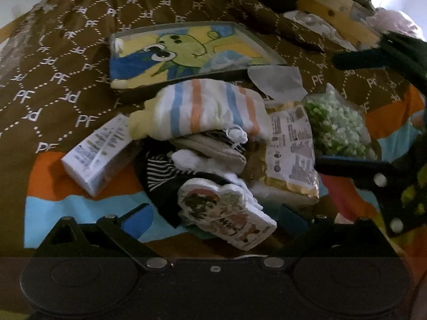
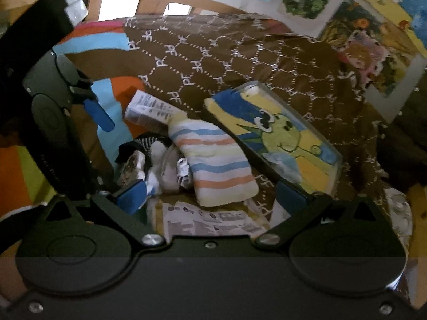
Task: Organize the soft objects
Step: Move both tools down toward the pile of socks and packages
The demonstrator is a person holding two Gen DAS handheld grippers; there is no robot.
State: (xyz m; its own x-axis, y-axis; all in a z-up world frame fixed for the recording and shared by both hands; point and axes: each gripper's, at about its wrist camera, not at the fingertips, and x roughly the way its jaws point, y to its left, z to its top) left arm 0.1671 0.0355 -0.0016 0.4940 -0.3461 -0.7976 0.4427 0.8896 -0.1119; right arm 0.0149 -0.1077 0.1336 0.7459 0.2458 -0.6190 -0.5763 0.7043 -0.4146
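A heap of soft things lies on the brown bedspread (image 1: 80, 61). On top is a white cloth with blue and orange stripes (image 1: 210, 106) (image 2: 213, 165). Under it are a beige pouch (image 1: 213, 150), white socks (image 1: 210, 165), a black-and-white striped sock (image 1: 160, 172) and a cartoon-printed pad (image 1: 226, 213). My left gripper (image 1: 213, 218) is open, its blue fingers (image 1: 138, 218) on either side of the printed pad, just short of it. My right gripper (image 2: 210, 198) is open too, its jaws low on each side of the striped cloth's near end.
A framed painting of a green cartoon figure (image 1: 192, 50) (image 2: 280, 138) lies behind the heap. A white box (image 1: 98, 154) is at its left, a gold labelled packet (image 1: 291, 154) and a bag of green pellets (image 1: 336, 125) at its right. Pictures hang on the wall (image 2: 373, 32).
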